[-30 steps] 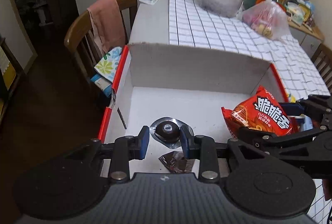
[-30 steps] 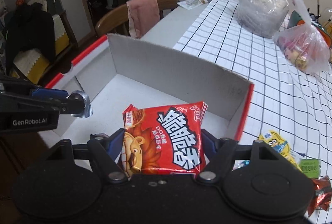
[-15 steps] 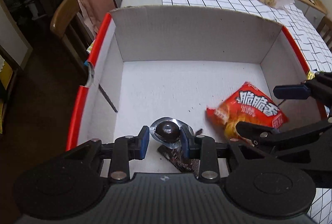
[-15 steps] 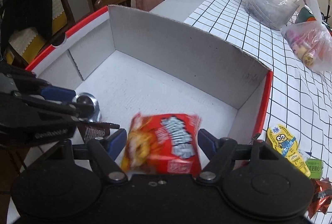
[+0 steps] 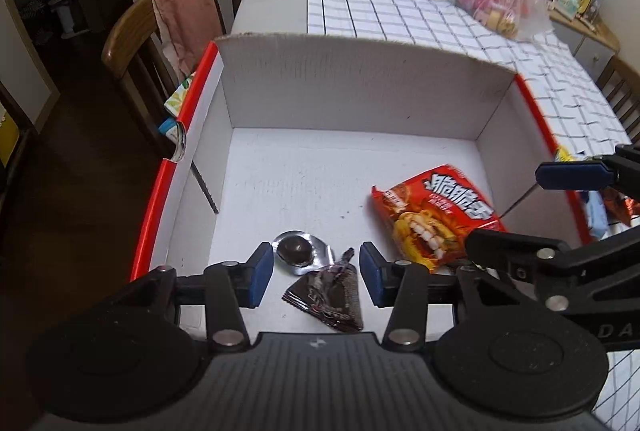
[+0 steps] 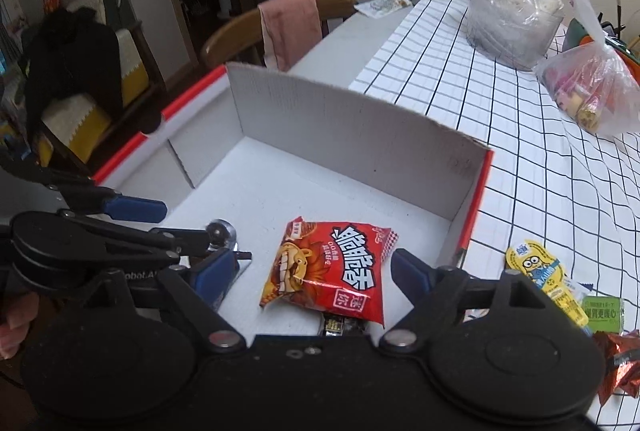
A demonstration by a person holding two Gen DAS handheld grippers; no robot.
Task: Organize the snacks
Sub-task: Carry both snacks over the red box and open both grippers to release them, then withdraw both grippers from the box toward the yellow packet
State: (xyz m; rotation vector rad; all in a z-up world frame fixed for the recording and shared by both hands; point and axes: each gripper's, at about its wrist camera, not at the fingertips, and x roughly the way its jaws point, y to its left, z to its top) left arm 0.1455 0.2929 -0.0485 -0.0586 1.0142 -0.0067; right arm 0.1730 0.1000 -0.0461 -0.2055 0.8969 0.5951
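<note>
A white cardboard box (image 5: 360, 87) with red rims (image 6: 478, 187) sits on the table. On its floor lie a round foil-rimmed chocolate cup (image 5: 295, 250), a dark wrapped snack (image 5: 329, 293) and a red snack bag (image 5: 434, 213) (image 6: 330, 269). My left gripper (image 5: 316, 273) hovers above the cup and dark wrapper; its jaws are opening and the blue pads touch nothing. My right gripper (image 6: 310, 275) stands over the red bag, jaws opening, pads clear of it. The bag lies loose on the box floor.
Loose snacks lie on the checked tablecloth right of the box: a yellow packet (image 6: 538, 267), a green one (image 6: 602, 313), a red foil one (image 6: 616, 363). Two plastic bags (image 6: 510, 13) (image 6: 592, 87) stand farther back. A wooden chair with a pink cloth (image 5: 186, 17) stands left.
Both grippers have opened. The chocolate cup dropped from the left pads onto the box floor, and the red bag fell from the right pads to lie flat in the box.
</note>
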